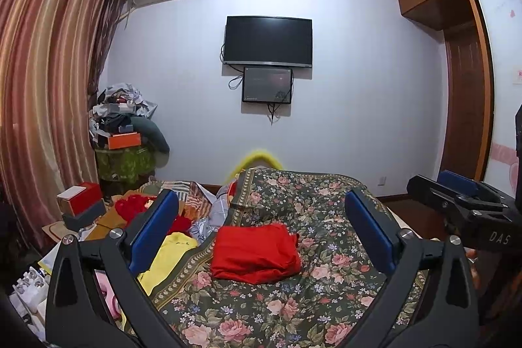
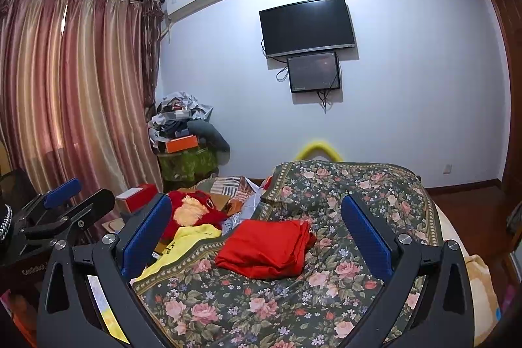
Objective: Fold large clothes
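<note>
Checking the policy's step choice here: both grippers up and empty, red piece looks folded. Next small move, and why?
Probably reach the left gripper toward the yellow garment and pull it onto the floral bedspread. The red garment already lies as a compact folded stack, and both the left and the right gripper are open and hold nothing. The yellow piece lies crumpled at the bedspread's left edge, nearest the left gripper.

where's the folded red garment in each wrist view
Left wrist: the folded red garment lies just below centre on the floral bedspread, between the open left gripper's fingers.
Right wrist: the red garment lies at centre, a little left, framed by the open right gripper.
Shared landmark: the wall TV, high above it.
</note>
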`<move>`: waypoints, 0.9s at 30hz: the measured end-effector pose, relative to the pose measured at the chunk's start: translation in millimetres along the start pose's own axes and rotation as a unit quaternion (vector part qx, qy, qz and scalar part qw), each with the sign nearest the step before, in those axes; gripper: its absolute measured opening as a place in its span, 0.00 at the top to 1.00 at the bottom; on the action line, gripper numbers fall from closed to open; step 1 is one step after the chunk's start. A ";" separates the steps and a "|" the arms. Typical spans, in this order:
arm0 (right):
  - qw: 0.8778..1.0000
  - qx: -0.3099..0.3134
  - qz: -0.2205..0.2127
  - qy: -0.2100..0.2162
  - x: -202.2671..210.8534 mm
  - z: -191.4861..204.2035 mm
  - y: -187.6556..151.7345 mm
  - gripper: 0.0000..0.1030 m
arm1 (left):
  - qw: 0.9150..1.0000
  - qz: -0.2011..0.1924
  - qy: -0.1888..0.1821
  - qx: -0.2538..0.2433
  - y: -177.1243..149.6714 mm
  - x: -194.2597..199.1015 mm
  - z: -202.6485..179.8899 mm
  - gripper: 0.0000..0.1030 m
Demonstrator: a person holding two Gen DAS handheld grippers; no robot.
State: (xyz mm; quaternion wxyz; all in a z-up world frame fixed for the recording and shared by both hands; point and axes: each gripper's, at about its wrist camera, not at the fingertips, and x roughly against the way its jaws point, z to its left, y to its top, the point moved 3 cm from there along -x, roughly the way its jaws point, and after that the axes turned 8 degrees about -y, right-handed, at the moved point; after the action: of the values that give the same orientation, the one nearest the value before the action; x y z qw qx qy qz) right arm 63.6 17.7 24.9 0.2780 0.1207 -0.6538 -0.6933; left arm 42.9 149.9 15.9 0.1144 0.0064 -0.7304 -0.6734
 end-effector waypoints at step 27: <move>1.000 0.000 0.011 -0.006 3.3 -2.7 1.9 0.00 | 0.999 0.028 -0.018 0.026 -8.2 -13.2 9.1 0.00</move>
State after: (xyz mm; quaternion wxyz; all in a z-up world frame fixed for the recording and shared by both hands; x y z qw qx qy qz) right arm 62.8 13.6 27.1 0.2817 0.1093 -0.6570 -0.6907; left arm 53.0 160.2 5.2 0.1193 -0.0232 -0.7497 -0.6505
